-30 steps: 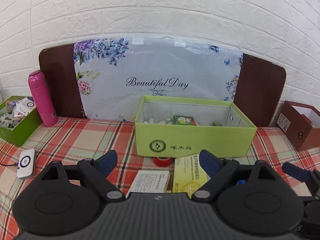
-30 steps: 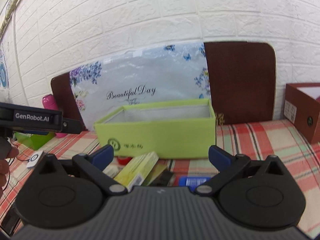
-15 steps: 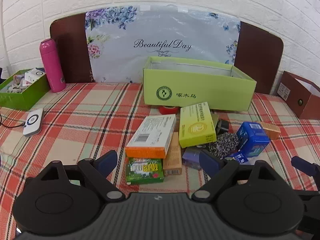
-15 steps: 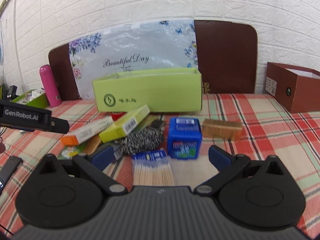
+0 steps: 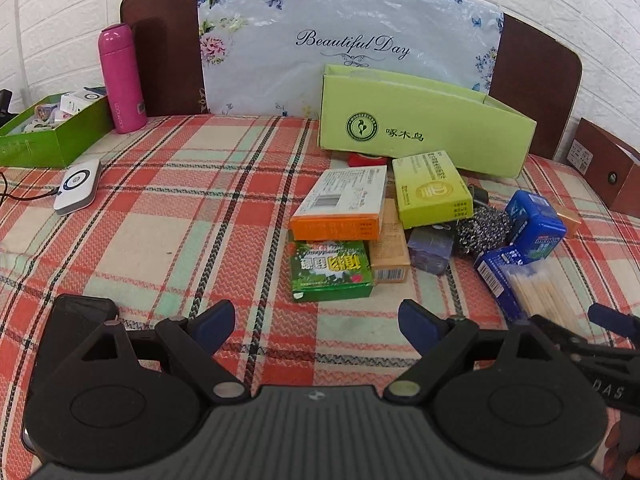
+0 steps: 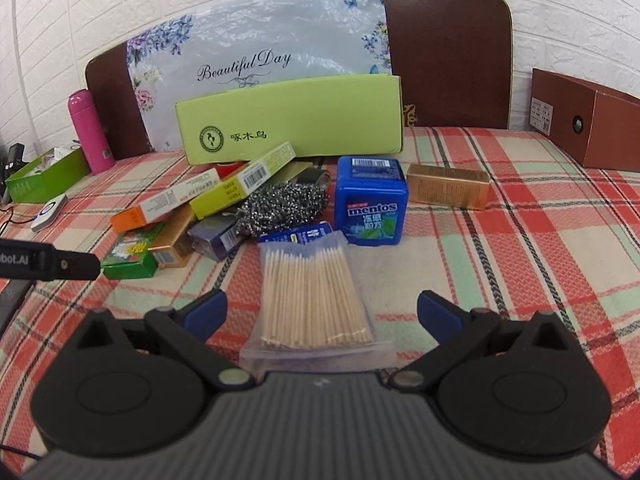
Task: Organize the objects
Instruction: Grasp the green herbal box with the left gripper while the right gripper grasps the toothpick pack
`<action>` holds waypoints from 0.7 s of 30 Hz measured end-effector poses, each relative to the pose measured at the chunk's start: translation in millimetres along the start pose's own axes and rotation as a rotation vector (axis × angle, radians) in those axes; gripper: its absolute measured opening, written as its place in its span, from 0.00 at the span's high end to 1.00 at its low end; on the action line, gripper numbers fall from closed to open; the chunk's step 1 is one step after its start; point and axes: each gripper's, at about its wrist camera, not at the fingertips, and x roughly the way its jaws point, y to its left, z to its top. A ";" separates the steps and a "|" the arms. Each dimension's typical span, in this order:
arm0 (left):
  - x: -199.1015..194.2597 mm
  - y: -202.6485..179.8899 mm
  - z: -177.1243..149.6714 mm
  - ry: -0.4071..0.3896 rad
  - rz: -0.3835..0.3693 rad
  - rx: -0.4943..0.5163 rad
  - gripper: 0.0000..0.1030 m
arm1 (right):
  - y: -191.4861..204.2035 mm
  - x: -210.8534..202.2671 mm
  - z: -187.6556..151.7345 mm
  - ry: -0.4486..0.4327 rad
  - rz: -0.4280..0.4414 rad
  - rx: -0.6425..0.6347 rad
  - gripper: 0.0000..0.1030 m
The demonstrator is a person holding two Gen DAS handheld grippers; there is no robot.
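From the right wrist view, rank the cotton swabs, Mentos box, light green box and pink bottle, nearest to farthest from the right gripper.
1. Cotton swabs: between the fingers of the right gripper.
2. Mentos box: just beyond, slightly right.
3. Light green box: behind the pile, centre.
4. Pink bottle: far left, by the wall.

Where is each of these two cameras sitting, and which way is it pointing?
Left wrist view: sits on the left gripper, looking forward over the plaid table at the green candy box; its own open fingers show.
Right wrist view: sits on the right gripper, facing the cotton swab pack; its open fingers show.
Shared: the lime-green box and pink bottle.
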 end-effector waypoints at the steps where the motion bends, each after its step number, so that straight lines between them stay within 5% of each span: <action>1: 1.0 2.2 -1.6 0.005 -0.007 -0.004 0.11 | -0.1 2.1 -0.2 0.004 -0.003 -0.005 0.00; 6: 6.4 7.6 -5.3 0.011 -0.030 0.005 0.11 | -0.9 14.1 -2.2 0.038 -0.010 -0.005 0.02; 8: 11.5 8.1 -3.0 0.013 -0.024 0.001 0.11 | -1.7 12.7 -4.3 0.043 0.008 0.015 0.27; 10: 20.0 7.7 2.0 0.013 -0.022 -0.014 0.11 | -0.8 9.6 -5.8 0.043 0.014 0.021 0.32; 21: 75.0 -2.5 15.4 0.050 -0.017 0.020 0.16 | 2.7 -15.4 -7.5 0.032 0.055 0.000 0.45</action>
